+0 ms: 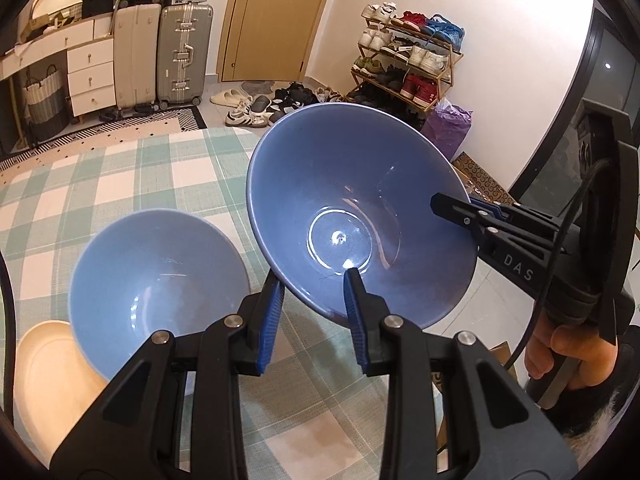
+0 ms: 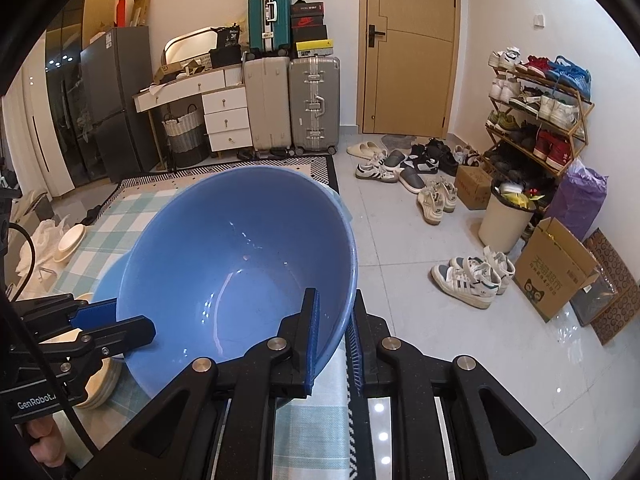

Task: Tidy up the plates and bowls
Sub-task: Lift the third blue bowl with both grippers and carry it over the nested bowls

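Observation:
A large blue bowl [image 1: 360, 208] is held tilted above the checked tablecloth [image 1: 120, 168]. My right gripper [image 1: 456, 208] is shut on its right rim; in the right wrist view this gripper [image 2: 334, 320] clamps the bowl [image 2: 240, 264] at its near rim. My left gripper [image 1: 314, 292] straddles the bowl's near rim with a gap between its jaws; it shows in the right wrist view [image 2: 116, 320] at the bowl's left rim. A second blue bowl [image 1: 160, 280] sits lower left on a cream plate [image 1: 48, 364].
Cream plates [image 2: 70, 242] sit at the table's far left, with more [image 2: 100, 384] under the left gripper. On the floor to the right are shoes [image 2: 472, 276], a bin [image 2: 504, 220], a cardboard box [image 2: 556, 272] and a shoe rack [image 2: 540, 112]. Suitcases [image 2: 296, 100] stand behind.

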`<state>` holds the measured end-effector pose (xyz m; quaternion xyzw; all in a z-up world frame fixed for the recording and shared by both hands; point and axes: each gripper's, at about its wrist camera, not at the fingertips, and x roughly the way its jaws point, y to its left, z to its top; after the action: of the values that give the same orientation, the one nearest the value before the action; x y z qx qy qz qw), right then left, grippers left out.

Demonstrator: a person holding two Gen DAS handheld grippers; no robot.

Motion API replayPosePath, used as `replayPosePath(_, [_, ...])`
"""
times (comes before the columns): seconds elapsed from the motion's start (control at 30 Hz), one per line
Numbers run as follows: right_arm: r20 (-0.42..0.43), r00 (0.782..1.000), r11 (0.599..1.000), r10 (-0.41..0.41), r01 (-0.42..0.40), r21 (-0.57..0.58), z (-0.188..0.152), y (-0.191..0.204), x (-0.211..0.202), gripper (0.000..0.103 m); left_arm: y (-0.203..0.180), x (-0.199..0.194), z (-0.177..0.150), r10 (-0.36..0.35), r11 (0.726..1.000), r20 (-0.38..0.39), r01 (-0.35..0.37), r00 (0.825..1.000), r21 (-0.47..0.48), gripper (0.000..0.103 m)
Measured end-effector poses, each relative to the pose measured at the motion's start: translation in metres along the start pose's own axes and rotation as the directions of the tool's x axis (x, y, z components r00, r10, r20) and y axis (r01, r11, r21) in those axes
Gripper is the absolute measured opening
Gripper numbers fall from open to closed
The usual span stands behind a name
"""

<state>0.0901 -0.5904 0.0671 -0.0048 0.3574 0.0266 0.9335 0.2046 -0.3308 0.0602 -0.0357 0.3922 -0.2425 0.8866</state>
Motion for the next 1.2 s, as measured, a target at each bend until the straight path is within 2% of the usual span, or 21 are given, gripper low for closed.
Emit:
replayPosePath(0.23, [0.013, 1.0, 1.0, 0.026, -0.025, -0.017, 0.012, 0.024, -0.01, 0.014, 0.009, -0.038, 0.003, 0.037, 0.999, 0.024, -0.037, 0.999, 0.006, 0.027])
replayPosePath(0.57, [0.011, 0.998, 0.996, 0.069, -0.069, -0.053, 0.029, 0.066, -0.004, 0.015, 0.042, -0.073, 0.005, 0.087, 0.996, 0.04, -0.086, 0.995, -0.019, 0.027])
replayPosePath(0.93, [-0.021, 0.991, 0.988, 0.13, -0.131, -0.079, 0.044, 0.11, 0.014, 0.015, 0.089, -0.095, 0.003, 0.156, 0.987, 0.036, -0.154, 0.987, -0.045, 0.027])
replayPosePath(1.2, [-0.06, 0.985, 0.983, 0.16, -0.165, -0.086, 0.044, 0.134, 0.034, 0.015, 0.109, -0.093, -0.004, 0.193, 0.98, 0.016, -0.193, 0.981, -0.048, 0.027])
